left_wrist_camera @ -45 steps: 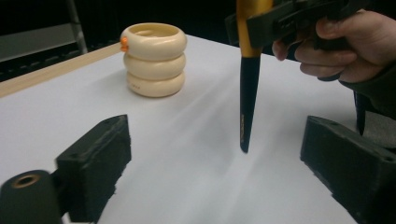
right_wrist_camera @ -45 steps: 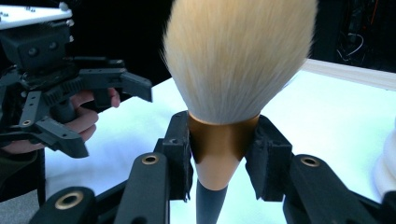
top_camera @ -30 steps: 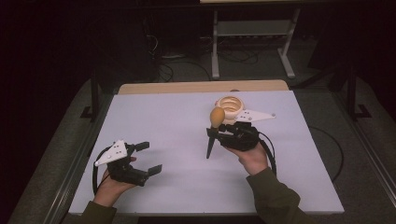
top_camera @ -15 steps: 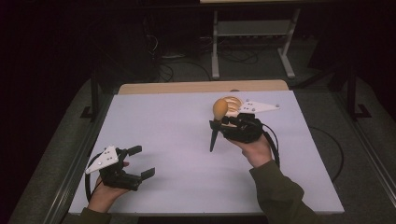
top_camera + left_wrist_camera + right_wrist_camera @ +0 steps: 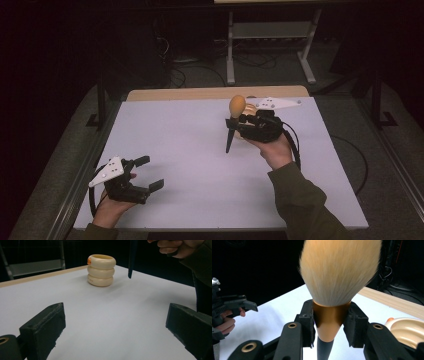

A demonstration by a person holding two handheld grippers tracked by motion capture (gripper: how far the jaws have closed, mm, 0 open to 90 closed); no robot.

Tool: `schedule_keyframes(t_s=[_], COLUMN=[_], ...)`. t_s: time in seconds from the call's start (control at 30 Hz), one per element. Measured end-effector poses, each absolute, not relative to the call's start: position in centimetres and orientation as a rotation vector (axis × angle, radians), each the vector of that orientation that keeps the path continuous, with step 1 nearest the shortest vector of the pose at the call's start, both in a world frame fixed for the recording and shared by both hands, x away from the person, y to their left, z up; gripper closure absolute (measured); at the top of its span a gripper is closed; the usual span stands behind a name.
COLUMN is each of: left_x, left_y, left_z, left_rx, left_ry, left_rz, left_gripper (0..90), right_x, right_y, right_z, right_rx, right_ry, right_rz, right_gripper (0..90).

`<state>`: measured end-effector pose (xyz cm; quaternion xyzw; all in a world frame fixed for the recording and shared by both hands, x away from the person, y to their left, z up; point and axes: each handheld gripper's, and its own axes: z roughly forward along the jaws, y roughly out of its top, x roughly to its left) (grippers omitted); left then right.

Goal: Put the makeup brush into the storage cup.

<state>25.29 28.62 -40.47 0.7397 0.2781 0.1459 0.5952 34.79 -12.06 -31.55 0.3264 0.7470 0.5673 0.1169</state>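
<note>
A: Right gripper view: right gripper (image 5: 331,322) is clamped on the brush (image 5: 337,277) at its copper collar, bristles up, dark handle hanging down between the jaws.

B: Holder?

A: Cream ringed holder (image 5: 242,135) sits on the table (image 5: 190,150) just behind and under that gripper, partly hidden by it. My read: keep the squeeze on the collar, keep the handle vertical and line the tip over the opening before lowering.

B: Pose?

A: Right hand (image 5: 274,150) is raised and turned so the handle tip points at the table. Left gripper (image 5: 146,172) sits low, well to the left, jaws wide, nothing in them.
</note>
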Motion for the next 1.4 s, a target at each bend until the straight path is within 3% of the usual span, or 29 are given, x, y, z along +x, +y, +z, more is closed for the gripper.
schedule_keyframes(t_s=[1.4], left_x=[25.3], left_y=[28.4], left_z=[-40.6], left_rx=[1.73], left_ry=[0.629], left_rz=[0.337], left_gripper=[2.5], right_x=[38.8], right_y=[-13.1], right_z=[-27.5], right_rx=[1.01], right_ry=[2.065], right_rz=[1.627], right_gripper=[62.2])
